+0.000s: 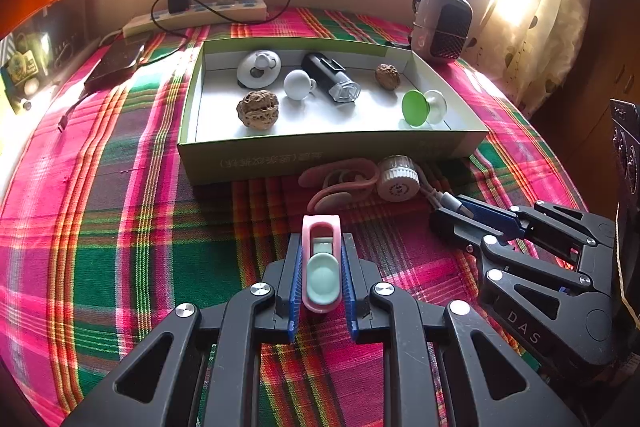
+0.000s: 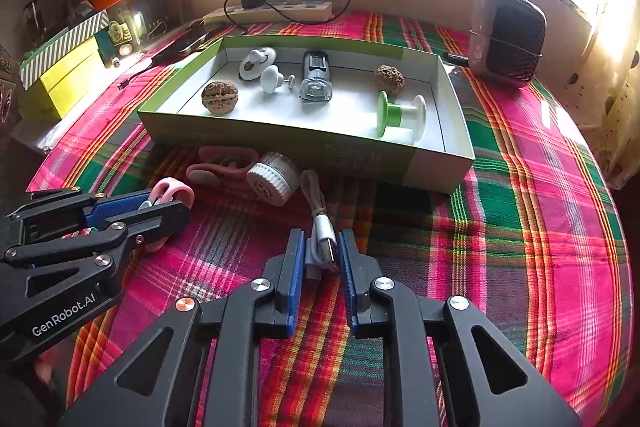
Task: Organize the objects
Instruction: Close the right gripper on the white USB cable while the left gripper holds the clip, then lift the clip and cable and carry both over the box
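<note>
1. Left gripper [image 1: 321,251] clamped on a pink clip [image 1: 321,263] with a mint inner tab; clip upright between the blue pads, tip poking out past the fingertips, just above the plaid cloth [image 1: 120,227]
2. Right gripper [image 2: 320,251] closed around the plug end of a white USB cable [image 2: 320,243]; rest of the cable trailing toward the box, up against a ribbed white cap [image 2: 272,179] (bundled or loose, hard to tell in the fisheye)
3. Green cardboard box [image 2: 312,143] open ahead of both tools, already holding two walnuts, a white knob, a white disc, a clear-ended black cylinder and a green-and-white spool
4. Still outside, at the box's near wall: pink earhook headset [image 1: 340,179] and the ribbed cap
5. Risk: cable tail dragging on lift, snagging the cap or headset and rolling them across the cloth
6. Risk: grip only on the plug, so slack may swing and catch the box's near wall, tipping or shoving the light box
7. Risk: smooth clip held by its sides, likely to twist or squirt forward if bumped
8. Risk: the two tools sit near each other; simultaneous moves toward the box could collide
</note>
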A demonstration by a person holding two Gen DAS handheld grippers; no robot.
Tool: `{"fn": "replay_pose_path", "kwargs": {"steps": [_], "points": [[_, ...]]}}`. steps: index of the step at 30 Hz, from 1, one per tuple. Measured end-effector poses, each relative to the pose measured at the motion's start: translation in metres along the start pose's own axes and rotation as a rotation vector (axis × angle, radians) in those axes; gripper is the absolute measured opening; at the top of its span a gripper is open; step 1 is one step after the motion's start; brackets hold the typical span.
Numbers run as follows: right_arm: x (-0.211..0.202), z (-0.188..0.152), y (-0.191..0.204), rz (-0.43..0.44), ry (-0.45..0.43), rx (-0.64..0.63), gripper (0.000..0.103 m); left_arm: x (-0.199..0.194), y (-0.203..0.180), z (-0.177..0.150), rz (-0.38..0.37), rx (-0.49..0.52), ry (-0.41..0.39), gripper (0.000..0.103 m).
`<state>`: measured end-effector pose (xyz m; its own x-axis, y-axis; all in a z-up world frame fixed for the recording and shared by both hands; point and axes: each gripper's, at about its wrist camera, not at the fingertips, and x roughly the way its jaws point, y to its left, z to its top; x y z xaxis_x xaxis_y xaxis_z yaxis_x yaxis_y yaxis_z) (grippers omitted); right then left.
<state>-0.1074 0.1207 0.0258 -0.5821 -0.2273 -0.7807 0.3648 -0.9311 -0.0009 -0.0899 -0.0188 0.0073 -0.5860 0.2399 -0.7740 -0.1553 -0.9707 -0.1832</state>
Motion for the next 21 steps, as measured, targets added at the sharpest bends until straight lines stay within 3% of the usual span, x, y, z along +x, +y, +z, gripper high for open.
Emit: {"fn": "replay_pose_path", "kwargs": {"steps": [21], "points": [[-0.0037,-0.0002,-0.0056,0.013,-0.007,0.027,0.017,-0.0014,-0.0033,-0.0017,0.025,0.019,-0.005,0.016]]}}
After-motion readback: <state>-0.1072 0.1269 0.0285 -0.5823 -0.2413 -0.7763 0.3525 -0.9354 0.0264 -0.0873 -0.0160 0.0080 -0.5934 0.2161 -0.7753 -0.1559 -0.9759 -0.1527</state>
